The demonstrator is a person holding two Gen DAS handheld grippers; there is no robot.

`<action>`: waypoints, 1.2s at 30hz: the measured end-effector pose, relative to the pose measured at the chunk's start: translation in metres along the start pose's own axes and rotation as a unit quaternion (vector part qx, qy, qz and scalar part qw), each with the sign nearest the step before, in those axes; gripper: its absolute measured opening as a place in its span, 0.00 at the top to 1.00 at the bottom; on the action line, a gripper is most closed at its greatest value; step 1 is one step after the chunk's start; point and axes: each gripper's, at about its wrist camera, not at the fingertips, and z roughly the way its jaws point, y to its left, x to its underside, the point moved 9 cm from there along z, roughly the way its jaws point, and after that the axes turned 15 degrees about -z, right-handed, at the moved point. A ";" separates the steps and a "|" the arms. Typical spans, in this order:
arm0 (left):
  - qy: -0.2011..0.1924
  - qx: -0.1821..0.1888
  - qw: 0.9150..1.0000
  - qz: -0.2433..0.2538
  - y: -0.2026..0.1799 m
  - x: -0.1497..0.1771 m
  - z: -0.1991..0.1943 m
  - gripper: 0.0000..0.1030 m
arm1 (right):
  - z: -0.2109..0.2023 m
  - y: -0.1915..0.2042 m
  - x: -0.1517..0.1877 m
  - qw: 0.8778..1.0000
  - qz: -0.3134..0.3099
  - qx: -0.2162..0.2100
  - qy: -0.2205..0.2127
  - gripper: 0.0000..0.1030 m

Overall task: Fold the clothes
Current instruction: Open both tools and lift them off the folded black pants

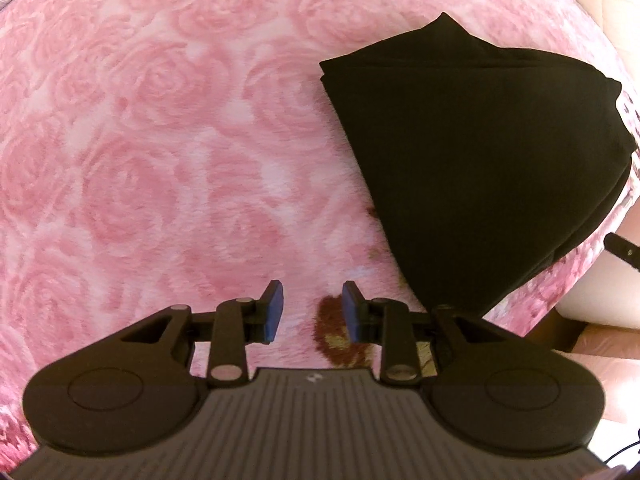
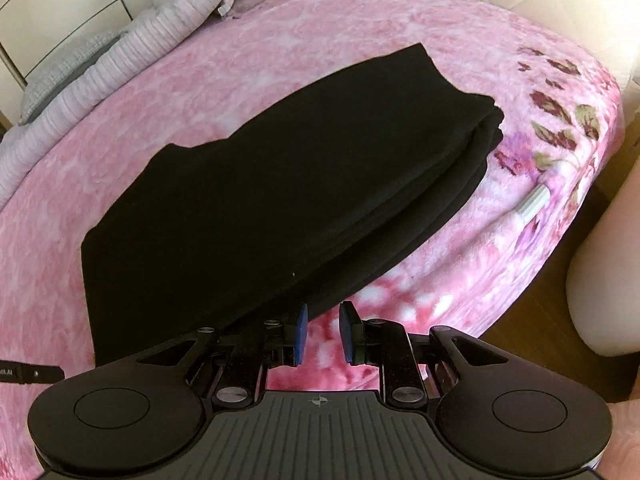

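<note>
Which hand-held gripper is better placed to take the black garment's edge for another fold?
Probably right: the right hand-held gripper sits open at the folded black garment edge; the left hand-held gripper hangs over bare pink blanket.

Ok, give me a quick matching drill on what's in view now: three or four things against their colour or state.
Things:
1. garment
2. blanket
3. left gripper
4. pillows

Descriptions:
A. pink rose pattern
B. jaws apart, nothing between them
C. black, folded in layers
D. pale, heaped at the bed's far end

Pairs: 1-C, 2-A, 3-B, 4-D
</note>
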 end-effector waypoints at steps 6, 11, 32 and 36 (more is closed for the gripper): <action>-0.001 0.012 1.000 -0.002 0.002 0.000 0.000 0.74 | -0.003 -0.001 -0.004 1.000 -0.003 0.011 -0.006 0.80; 0.001 0.032 0.999 -0.011 0.005 0.003 0.002 0.74 | -0.002 0.001 -0.004 0.999 -0.025 0.020 -0.010 0.79; 0.012 0.080 0.996 -0.039 0.034 0.041 0.014 0.74 | 0.009 0.178 0.096 0.735 -0.669 0.020 -0.109 0.55; 0.015 0.083 0.995 -0.045 0.043 0.040 0.017 0.74 | 0.015 0.191 0.105 0.715 -0.688 0.023 -0.121 0.47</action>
